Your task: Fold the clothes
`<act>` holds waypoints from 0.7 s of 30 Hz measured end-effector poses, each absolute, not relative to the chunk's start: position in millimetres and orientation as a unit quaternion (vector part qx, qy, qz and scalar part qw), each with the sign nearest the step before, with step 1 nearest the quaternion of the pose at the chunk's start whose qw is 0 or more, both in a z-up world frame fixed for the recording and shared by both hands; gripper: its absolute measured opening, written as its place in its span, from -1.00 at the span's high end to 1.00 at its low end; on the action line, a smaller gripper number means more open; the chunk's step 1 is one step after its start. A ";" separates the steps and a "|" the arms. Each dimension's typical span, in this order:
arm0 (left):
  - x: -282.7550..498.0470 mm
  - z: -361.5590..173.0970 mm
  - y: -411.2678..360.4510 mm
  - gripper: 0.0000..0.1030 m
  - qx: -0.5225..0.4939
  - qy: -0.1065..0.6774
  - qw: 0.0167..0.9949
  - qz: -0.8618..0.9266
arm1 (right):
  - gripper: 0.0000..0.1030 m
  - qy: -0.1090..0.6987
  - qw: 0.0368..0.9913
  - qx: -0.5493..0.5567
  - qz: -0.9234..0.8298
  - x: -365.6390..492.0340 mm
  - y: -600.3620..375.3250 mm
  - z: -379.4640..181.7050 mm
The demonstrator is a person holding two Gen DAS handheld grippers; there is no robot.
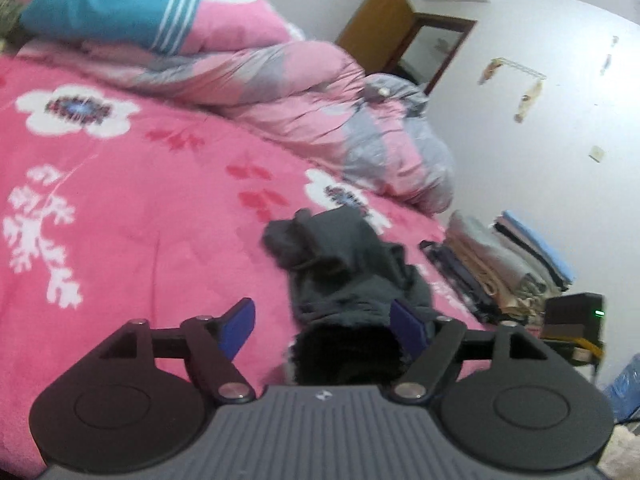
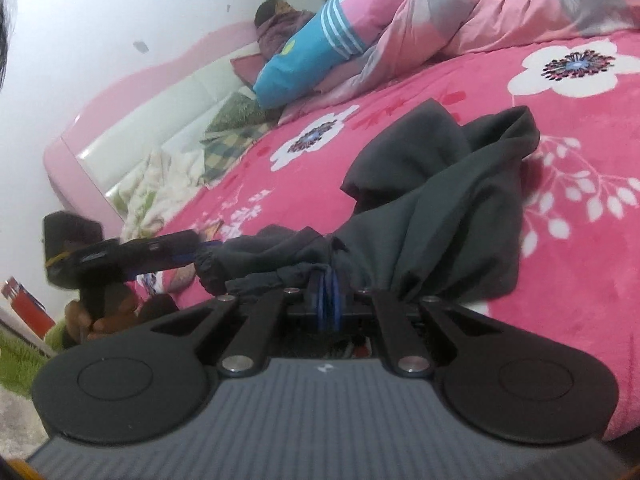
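Note:
A dark grey garment (image 1: 332,264) with an elastic edge lies crumpled on the pink floral bed cover (image 1: 140,200). My left gripper (image 1: 324,326) stands open, its blue pads wide apart; the near end of the garment sits between them, close to the right pad, and is not pinched. In the right wrist view my right gripper (image 2: 328,292) is shut on a bunched edge of the garment (image 2: 440,200), which trails away over the bed cover (image 2: 560,280). The left gripper (image 2: 188,254) shows there too, at the left, by the elastic edge.
A rolled pink and grey quilt (image 1: 280,80) and a blue and pink pillow (image 1: 108,8) lie along the far side of the bed. A stack of folded clothes (image 1: 500,264) and a black box (image 1: 576,312) stand beyond the right edge. The pink headboard (image 2: 120,120) closes the left.

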State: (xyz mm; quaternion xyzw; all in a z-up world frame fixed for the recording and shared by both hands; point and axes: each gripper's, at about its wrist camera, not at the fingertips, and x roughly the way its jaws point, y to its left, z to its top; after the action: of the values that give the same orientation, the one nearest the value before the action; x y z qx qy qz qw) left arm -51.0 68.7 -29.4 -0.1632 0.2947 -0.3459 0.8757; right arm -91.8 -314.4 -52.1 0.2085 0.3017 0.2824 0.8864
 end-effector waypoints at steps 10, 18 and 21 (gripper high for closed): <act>-69.9 -25.7 9.0 -0.69 0.014 0.257 0.904 -0.342 | 0.87 0.296 0.878 0.239 0.291 -84.6 -319.3 -63.5; -64.3 -36.3 -11.2 -0.23 0.031 0.250 0.900 -0.356 | 0.85 0.286 0.876 0.266 0.284 -105.0 -324.9 -66.1; -56.4 -39.7 -8.4 0.02 0.016 0.257 0.905 -0.338 | 0.62 0.302 0.862 0.289 0.286 -108.8 -326.4 -71.0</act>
State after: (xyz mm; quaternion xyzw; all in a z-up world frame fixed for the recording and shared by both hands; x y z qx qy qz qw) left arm -56.4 -8.4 -39.7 0.0163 0.2574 -0.3379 0.9051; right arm -108.8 -326.4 -71.0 0.2891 0.3017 0.2863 0.8622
